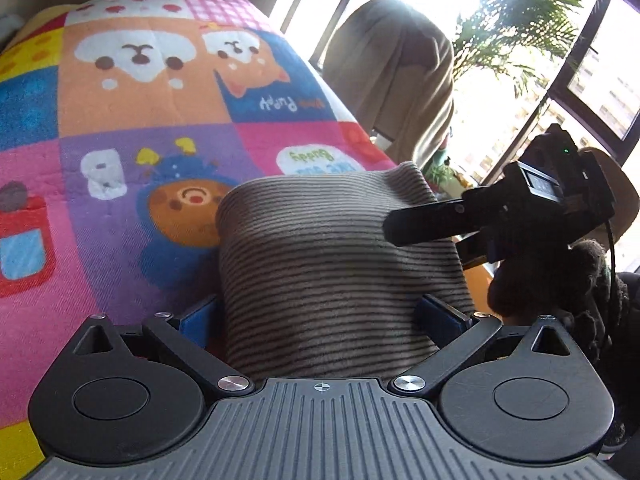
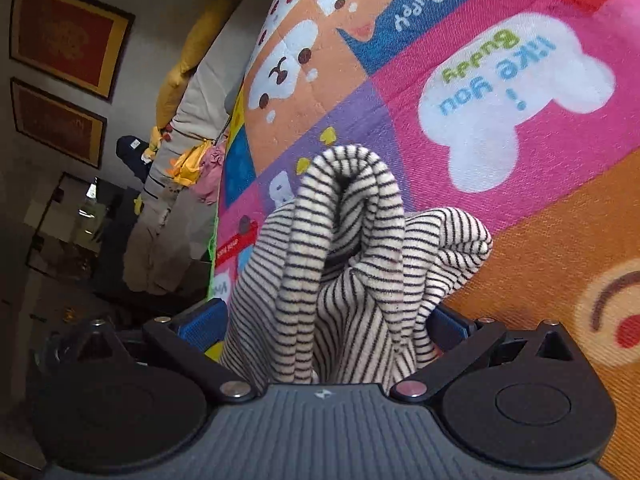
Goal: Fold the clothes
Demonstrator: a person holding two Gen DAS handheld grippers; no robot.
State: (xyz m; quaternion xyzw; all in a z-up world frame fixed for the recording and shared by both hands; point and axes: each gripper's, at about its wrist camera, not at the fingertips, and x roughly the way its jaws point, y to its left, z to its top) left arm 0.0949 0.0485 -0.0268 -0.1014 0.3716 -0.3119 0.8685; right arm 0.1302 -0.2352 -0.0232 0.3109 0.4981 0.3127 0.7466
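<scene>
A striped beige-and-black garment (image 1: 332, 248) lies folded over the bright cartoon blanket (image 1: 132, 112). In the left wrist view it fills the gap between the blue pads (image 1: 198, 320) of my left gripper (image 1: 320, 314), which is shut on it, and it hides the fingertips. My right gripper (image 1: 432, 236) comes in from the right, one black finger over the garment's right edge and the other under it. In the right wrist view the garment (image 2: 348, 248) is bunched into a raised loop between the blue pads (image 2: 200, 324) of my right gripper (image 2: 324, 320).
The blanket (image 2: 500, 92) covers the whole work surface. A beige-covered chair (image 1: 396, 76), a palm plant (image 1: 516, 28) and tall windows stand behind it. A dark-gloved hand (image 1: 560, 280) holds the right gripper. A sofa with yellow cushions (image 2: 188, 64) and framed pictures (image 2: 68, 36) are at the left.
</scene>
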